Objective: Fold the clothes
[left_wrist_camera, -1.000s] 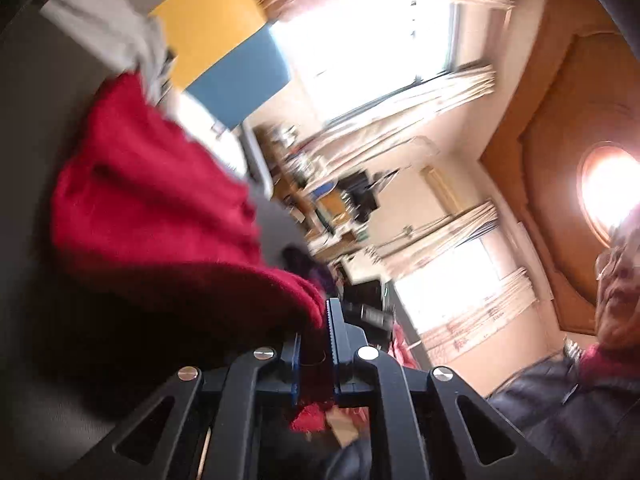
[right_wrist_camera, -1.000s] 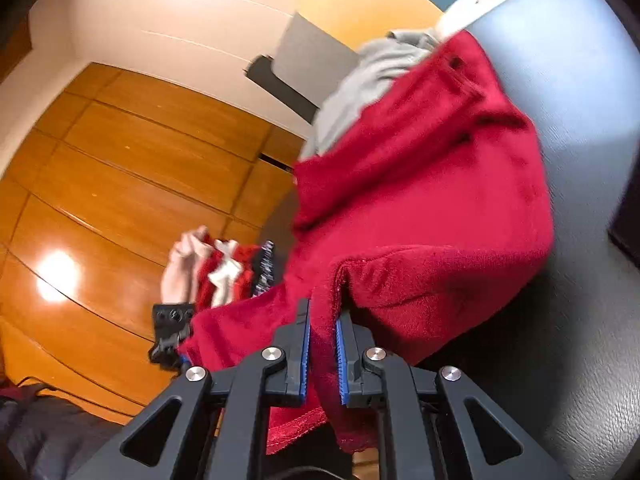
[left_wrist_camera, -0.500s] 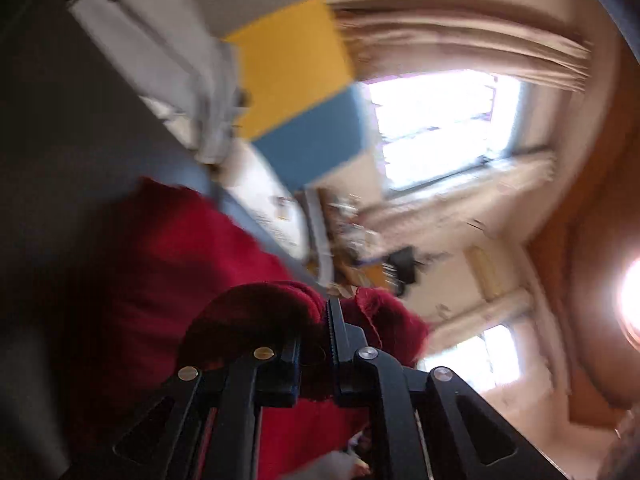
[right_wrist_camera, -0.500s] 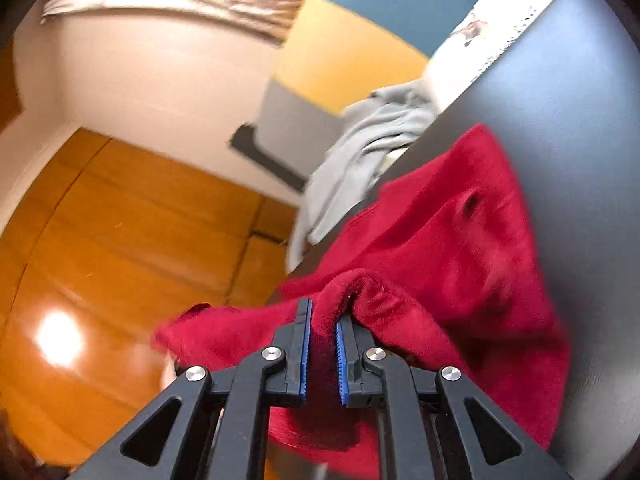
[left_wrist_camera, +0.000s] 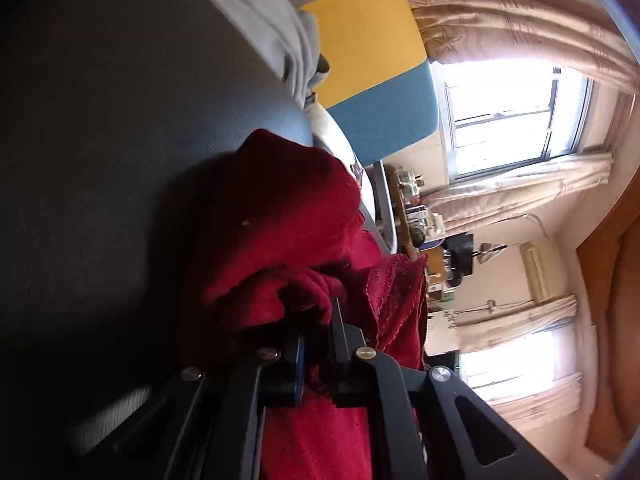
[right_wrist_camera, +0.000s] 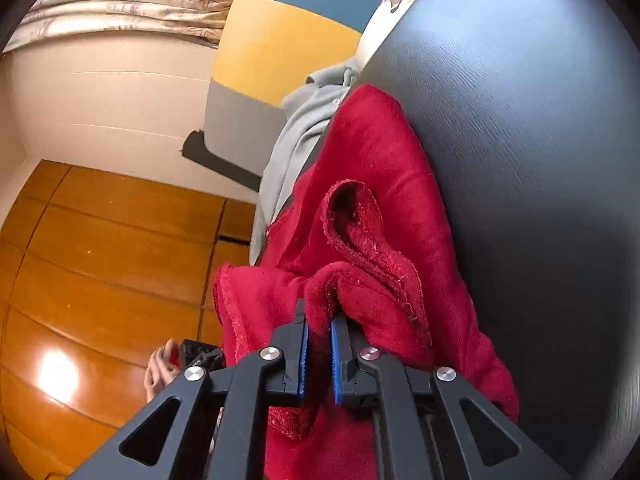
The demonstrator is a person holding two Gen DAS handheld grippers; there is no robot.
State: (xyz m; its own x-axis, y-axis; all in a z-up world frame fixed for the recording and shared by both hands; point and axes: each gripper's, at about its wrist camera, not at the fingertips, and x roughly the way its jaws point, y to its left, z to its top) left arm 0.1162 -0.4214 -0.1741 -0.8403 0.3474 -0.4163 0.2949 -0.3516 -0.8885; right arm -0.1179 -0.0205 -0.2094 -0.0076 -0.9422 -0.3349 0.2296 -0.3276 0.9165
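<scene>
1. Dark tabletop (right_wrist_camera: 540, 160) fills the right of the right wrist view and the left of the left wrist view (left_wrist_camera: 100, 160); wooden panels take the lower left of the right view.
2. Right gripper (right_wrist_camera: 318, 344), bottom centre of its view, is clenched on a fold of the red cloth (right_wrist_camera: 380, 184), which bunches between its blue pads.
3. Left gripper (left_wrist_camera: 318, 344), bottom centre of its view, is likewise clamped on an edge of the red cloth (left_wrist_camera: 280, 216).
4. From both grips the cloth drapes up the middle of each frame and rests on the tabletop.
5. Beyond it, a grey garment (right_wrist_camera: 296, 136) lies at the tabletop's far edge, touching the cloth in the right view, upper centre.
6. A hand (right_wrist_camera: 158, 372) shows at lower left of the right view.
7. Farthest back, a yellow, blue and grey panel (left_wrist_camera: 372, 52) and curtained windows (left_wrist_camera: 516, 112).
</scene>
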